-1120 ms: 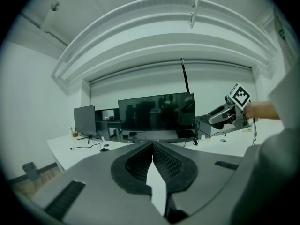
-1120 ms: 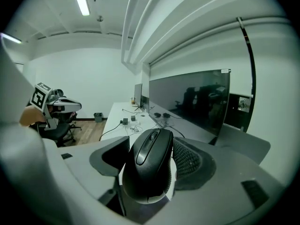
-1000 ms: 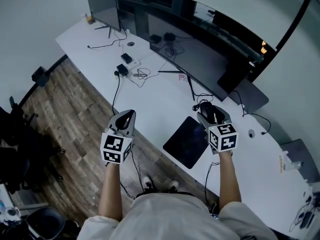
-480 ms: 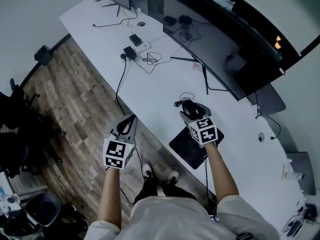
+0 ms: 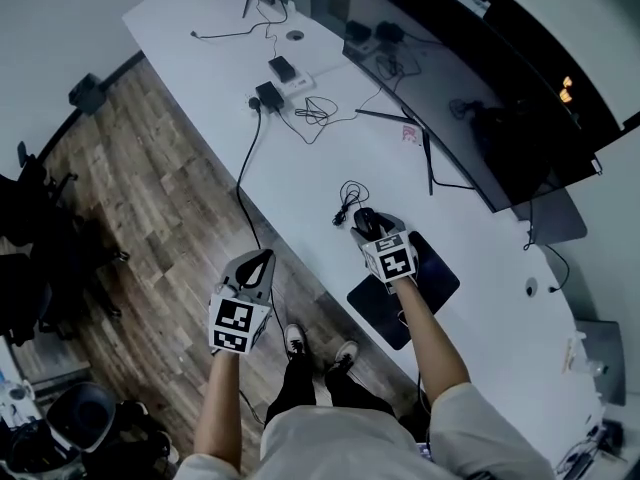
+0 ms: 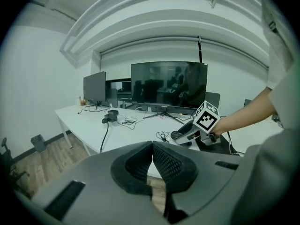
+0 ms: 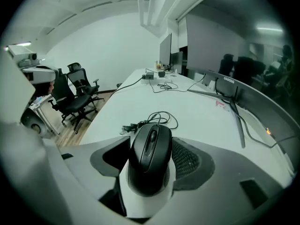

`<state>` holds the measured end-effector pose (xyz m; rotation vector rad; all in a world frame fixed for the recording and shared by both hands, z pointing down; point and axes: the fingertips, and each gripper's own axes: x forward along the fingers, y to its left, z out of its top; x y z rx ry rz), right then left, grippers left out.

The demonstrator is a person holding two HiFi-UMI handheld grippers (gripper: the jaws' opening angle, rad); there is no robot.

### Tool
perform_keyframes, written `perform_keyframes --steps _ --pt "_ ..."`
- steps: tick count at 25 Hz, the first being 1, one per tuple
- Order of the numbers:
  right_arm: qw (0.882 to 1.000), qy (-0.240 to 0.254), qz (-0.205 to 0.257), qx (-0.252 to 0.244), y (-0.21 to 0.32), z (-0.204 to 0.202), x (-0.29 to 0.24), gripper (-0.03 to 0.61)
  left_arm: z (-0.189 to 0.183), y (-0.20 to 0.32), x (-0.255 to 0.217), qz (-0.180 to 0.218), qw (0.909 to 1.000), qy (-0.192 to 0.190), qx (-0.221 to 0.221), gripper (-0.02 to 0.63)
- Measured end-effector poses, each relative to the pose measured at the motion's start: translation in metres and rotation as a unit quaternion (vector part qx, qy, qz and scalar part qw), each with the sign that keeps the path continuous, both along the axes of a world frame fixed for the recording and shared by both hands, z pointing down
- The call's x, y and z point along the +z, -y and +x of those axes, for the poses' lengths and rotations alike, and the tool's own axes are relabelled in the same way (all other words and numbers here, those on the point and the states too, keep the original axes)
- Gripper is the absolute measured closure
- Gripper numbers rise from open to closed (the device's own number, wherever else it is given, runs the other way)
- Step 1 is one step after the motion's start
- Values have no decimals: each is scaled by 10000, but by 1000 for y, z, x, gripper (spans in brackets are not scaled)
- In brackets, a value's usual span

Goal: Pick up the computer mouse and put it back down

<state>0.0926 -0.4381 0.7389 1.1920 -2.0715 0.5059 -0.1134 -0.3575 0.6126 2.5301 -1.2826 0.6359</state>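
Right gripper (image 5: 370, 230) lowered, closing — mouse (image 7: 150, 156) clamped inside

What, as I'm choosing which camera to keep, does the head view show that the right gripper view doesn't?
Only the head view: the black mouse pad, partly covered by the right arm, and the person's shoes on the floor.
Only the right gripper view: the right gripper's pads pressed on the mouse's sides, close up.
Both: the mouse itself, the coiled cable ahead of it, the desk and the monitor.
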Motion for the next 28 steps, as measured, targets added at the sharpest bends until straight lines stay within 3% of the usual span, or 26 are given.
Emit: perform_keyframes --steps 6,11,15,18,21,25,28 --pt "9995 21 -225 214 10 -1 20 293 -5 -4 8 -74 10000 -24 -47 598" --pt "9997 -84 -159 169 4 4 3 285 -7 -6 -5 55 9999 -73 -67 598" --pt "9993 -95 246 250 -7 22 -47 298 -9 -1 -34 253 9994 -155 -160 598" --pt "9969 -221 708 263 -19 40 -95 387 -4 3 -63 467 9985 -218 -175 598" --pt "9918 -106 1220 372 -34 54 -150 416 6 6 -95 691 9973 -235 -122 598" --pt "9796 -34 1898 656 -64 72 -222 553 23 0 -137 986 9947 -278 -4 598" --pt "9712 -76 2250 786 -84 83 -270 563 36 -5 -166 1189 9923 -338 107 598"
